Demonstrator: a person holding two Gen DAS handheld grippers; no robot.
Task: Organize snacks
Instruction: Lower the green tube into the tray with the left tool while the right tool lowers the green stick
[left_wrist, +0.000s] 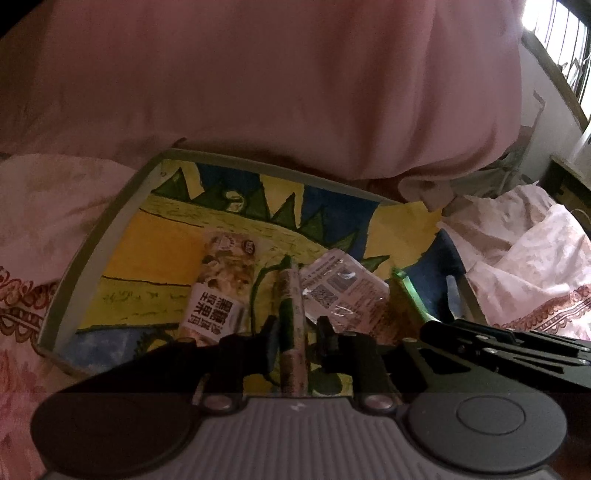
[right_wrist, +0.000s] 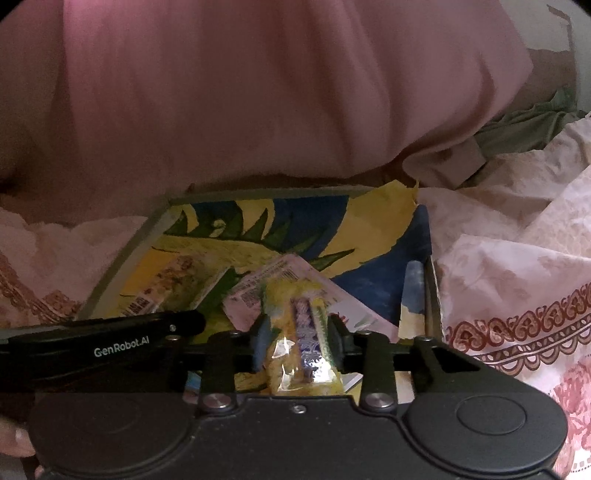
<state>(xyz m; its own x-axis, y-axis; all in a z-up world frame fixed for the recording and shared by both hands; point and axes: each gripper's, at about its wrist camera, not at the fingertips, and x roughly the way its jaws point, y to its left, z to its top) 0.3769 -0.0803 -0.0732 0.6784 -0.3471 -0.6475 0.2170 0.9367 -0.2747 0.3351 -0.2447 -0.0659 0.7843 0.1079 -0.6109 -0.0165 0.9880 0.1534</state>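
Note:
A grey-rimmed tray (left_wrist: 92, 240) with a yellow, blue and green painted floor lies on the bed; it also shows in the right wrist view (right_wrist: 140, 236). In it lie a nut-bar packet (left_wrist: 221, 280) and a clear packet with a QR code (left_wrist: 343, 291). My left gripper (left_wrist: 295, 328) is shut on a thin snack stick (left_wrist: 293, 332), edge-on between the fingers, above the tray. My right gripper (right_wrist: 297, 332) is shut on a yellow and purple snack packet (right_wrist: 303, 339), above a pale printed packet (right_wrist: 273, 291). The left gripper's arm (right_wrist: 110, 343) lies to its left.
The person's pink-clad body (left_wrist: 258, 92) fills the space beyond the tray's far rim. Pink floral bedding (left_wrist: 524, 258) surrounds the tray on both sides. A window with bars (left_wrist: 561, 44) is at the far right.

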